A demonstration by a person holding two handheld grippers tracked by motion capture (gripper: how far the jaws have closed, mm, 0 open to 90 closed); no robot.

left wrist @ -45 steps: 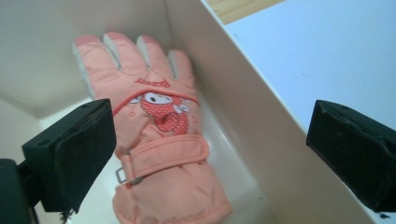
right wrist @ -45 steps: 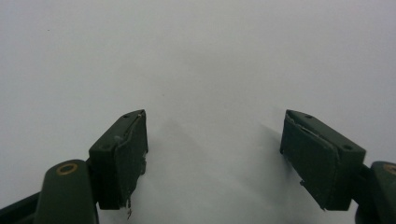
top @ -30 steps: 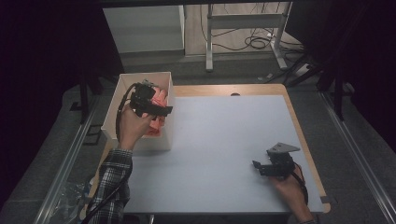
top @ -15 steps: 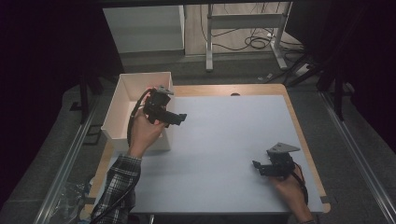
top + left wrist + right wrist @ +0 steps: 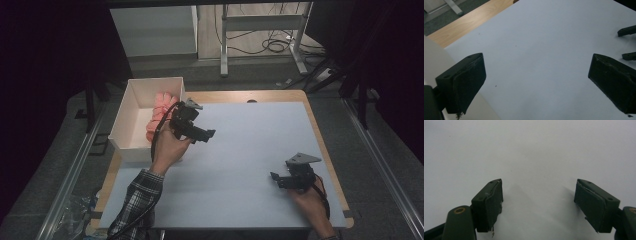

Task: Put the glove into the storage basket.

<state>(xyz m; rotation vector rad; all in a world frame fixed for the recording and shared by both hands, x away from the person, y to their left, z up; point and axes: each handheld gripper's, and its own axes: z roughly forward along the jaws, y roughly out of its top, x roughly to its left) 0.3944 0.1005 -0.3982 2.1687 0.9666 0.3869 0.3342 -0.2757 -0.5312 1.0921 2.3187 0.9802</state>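
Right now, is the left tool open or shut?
Open. In the left gripper view the left tool has its jaws wide apart, with bare white table mat between them and nothing held.

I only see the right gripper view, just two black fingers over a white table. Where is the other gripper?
Observer: The left gripper is held over the left part of the table, right beside a white box.
Child: What's in the box?
Observer: Some pink stuff, bunched up at the far end. I cannot tell what it is.
Child: Is that gripper holding any of it?
Observer: No. Its fingers stand wide apart with nothing between them.
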